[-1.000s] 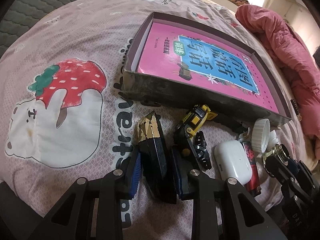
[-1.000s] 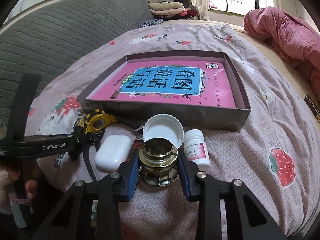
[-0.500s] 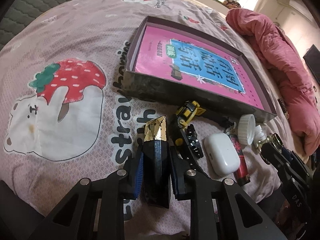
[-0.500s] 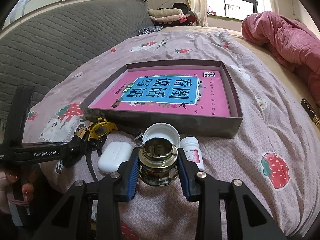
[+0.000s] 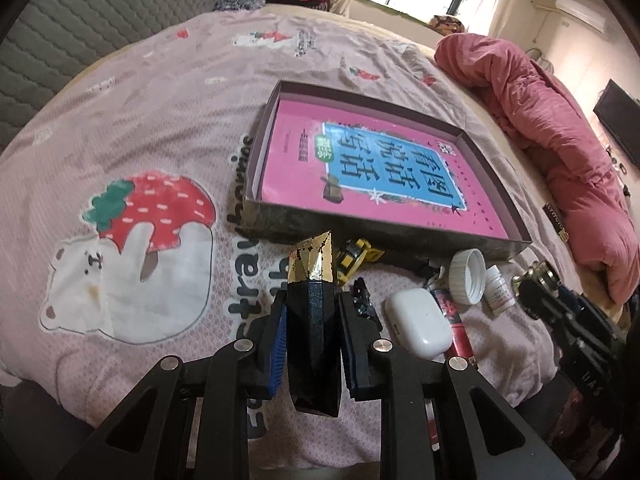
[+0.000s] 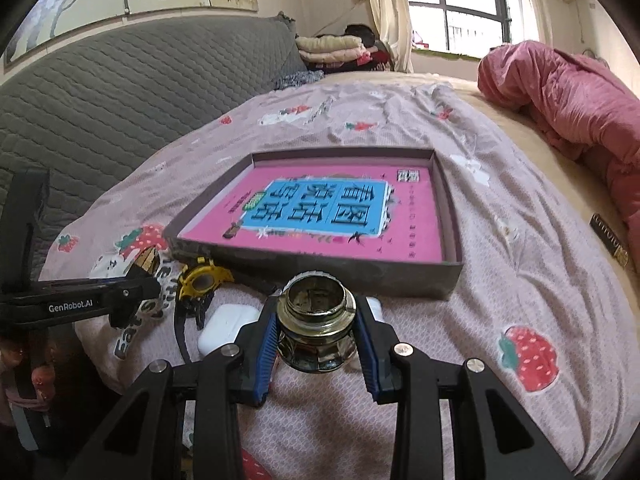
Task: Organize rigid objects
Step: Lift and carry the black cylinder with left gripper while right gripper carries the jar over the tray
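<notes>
My left gripper (image 5: 313,312) is shut on a black faceted case with a gold tip (image 5: 313,304) and holds it above the bed, short of the shallow box (image 5: 280,222) with the pink book (image 5: 372,164). My right gripper (image 6: 317,330) is shut on a round brass-rimmed glass jar (image 6: 317,330), lifted above the bed in front of the box (image 6: 360,272). On the bed lie a yellow watch (image 6: 202,280), a white earbud case (image 5: 418,318), a white cap (image 5: 466,276), a small white pill bottle (image 5: 498,290) and a red tube (image 5: 452,312).
A rumpled pink quilt (image 5: 560,128) lies along the right side of the bed. A grey quilted headboard (image 6: 120,92) stands at the left. A black label strip (image 6: 610,238) lies at the right of the bed. The left gripper (image 6: 100,300) shows in the right wrist view.
Both grippers have risen from the bed with their objects. The left jaws closed tighter on the black case. The views now tilt up toward the box and window.
</notes>
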### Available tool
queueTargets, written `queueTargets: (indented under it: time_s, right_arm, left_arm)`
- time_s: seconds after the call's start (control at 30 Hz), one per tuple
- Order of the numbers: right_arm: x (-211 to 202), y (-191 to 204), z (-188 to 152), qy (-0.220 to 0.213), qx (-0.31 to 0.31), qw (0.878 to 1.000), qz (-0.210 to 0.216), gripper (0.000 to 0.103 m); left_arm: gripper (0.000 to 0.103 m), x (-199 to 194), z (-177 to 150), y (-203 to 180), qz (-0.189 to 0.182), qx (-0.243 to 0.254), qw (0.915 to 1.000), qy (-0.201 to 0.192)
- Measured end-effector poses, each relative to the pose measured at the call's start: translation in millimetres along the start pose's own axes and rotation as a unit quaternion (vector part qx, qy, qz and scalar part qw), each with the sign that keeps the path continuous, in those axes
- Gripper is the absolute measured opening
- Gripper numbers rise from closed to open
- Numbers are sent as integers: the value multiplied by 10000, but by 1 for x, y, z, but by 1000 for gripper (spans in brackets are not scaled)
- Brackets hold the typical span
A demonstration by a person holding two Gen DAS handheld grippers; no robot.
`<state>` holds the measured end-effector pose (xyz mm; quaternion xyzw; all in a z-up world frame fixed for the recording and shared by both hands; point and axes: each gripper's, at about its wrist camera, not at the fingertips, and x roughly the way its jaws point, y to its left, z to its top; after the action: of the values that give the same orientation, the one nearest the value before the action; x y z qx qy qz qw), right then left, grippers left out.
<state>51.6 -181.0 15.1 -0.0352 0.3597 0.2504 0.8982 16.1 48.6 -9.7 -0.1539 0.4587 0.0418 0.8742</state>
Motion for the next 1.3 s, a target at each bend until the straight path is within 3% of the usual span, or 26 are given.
queueTargets:
  time_s: [0.63,1.3]
  right_arm:
    - [1,-17,26,-399,183,9986,-277,36]
    - [8,-20,52,-618,128,9972,-411,36]
  left_arm:
    - [24,2,28,-13,-33,111,9991,-419]
    - [24,26,66,-17,20,66,9992,-390]
